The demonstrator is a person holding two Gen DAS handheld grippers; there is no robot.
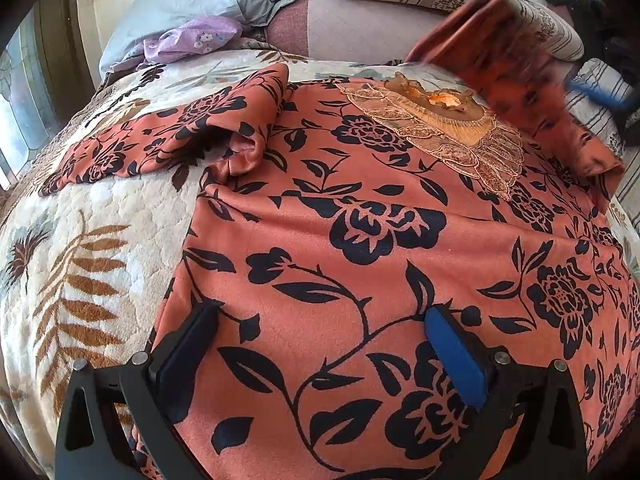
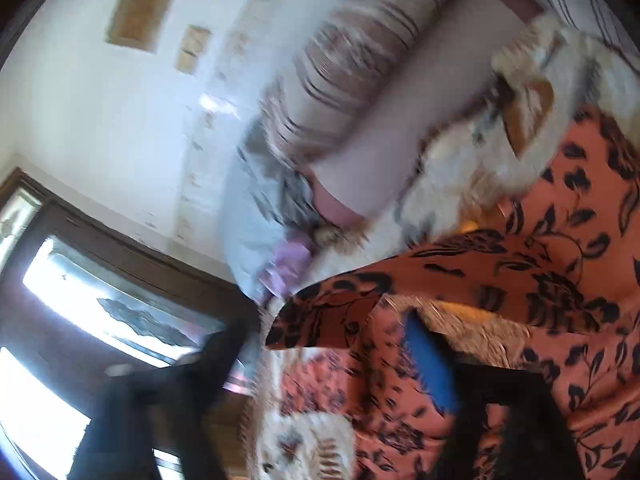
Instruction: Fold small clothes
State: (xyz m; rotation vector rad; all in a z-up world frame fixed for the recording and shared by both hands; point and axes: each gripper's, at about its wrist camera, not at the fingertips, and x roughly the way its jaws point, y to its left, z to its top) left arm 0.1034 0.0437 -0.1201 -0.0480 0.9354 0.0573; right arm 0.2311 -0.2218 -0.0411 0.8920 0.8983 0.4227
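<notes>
well, the left gripper [image 1: 320, 344] hovers agape over the top [image 1: 360, 240]. the right gripper's [image 2: 340, 360] grip on the sleeve [image 1: 520, 92] i cannot tell through blur; best lay it flat across the chest.

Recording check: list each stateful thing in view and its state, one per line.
Floral garment: spread flat on the blanket, front up.
Left sleeve: lying out sideways, unfolded.
Right sleeve: lifted off the bed, motion-blurred.
Left gripper: open, over the hem, holding nothing.
Right gripper: blurred; grip unclear.
Blanket: flat under the garment.
</notes>
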